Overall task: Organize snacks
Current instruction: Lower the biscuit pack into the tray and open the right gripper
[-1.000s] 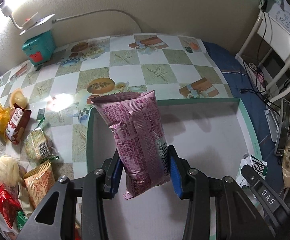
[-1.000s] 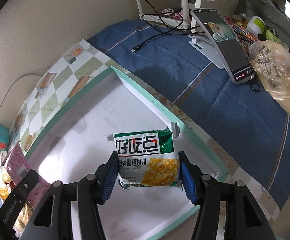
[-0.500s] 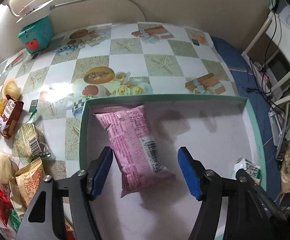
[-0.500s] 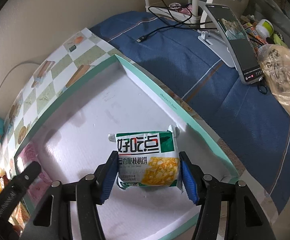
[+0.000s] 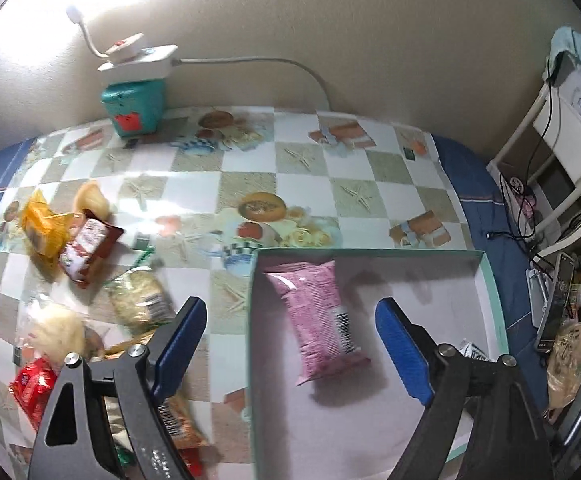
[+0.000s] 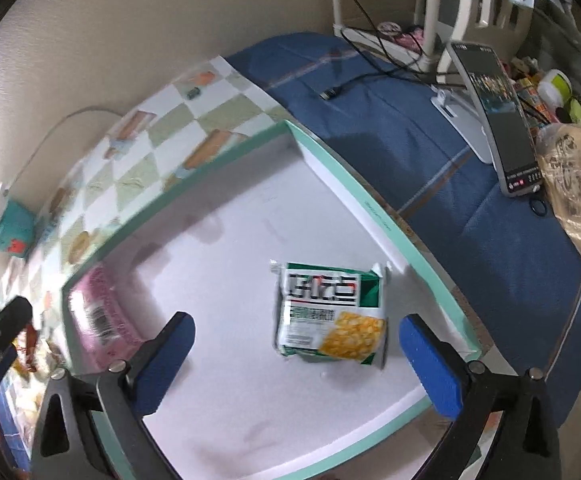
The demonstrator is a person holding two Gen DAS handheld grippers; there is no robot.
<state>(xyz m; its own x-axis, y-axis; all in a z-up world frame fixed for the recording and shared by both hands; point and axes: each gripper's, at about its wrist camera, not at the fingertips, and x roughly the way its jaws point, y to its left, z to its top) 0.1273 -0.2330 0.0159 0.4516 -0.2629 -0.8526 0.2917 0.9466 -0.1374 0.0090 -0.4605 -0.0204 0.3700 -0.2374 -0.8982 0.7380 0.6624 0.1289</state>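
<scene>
Checkered cloth covers the table (image 5: 250, 184), where a white box with a green rim (image 5: 370, 253) holds two snacks. Left tongs (image 5: 286, 344) hang spread apart, gripping nothing; the pink packet (image 5: 318, 316) lies flat between their blue pads, at the box's left wall. Right tongs (image 6: 296, 356) gape wide too, the green-and-white packet (image 6: 330, 316) lying loose just beyond them near the right wall. Loose snacks (image 5: 78, 248) litter the table at left; a teal box (image 5: 136, 108) stands far by the wall.
</scene>
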